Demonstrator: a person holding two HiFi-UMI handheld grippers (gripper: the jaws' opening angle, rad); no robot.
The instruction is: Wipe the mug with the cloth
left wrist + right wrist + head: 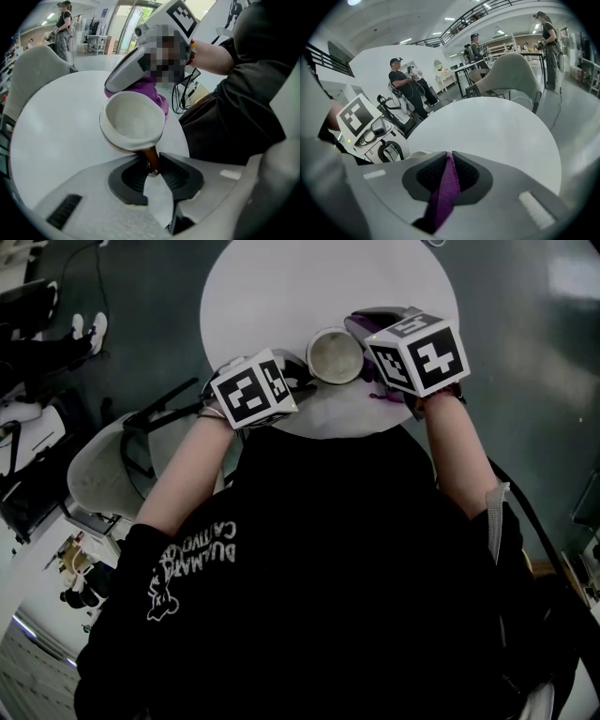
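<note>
Well, the mug is at the near edge of the round white table, and its pale inside is open to both the head view and the left gripper view. Its brown handle is pinched between the ribbed pads of the left gripper, whose jaws are closed on it with only the handle's width between them. The purple cloth is clamped in the right gripper, jaws all but together on the fold. It lies against the side of the mug away from the handle. Whether the mug's base rests on the table or hangs just above it, I cannot tell.

Around the table is a dark grey floor, with a pale shell chair at the person's left. Only the right gripper view shows the wider room: people standing by desks and a railed gallery overhead. Only the left gripper view shows the cloth bunched between the right gripper and the mug's rim. In the head view the marker cube covers most of it.
</note>
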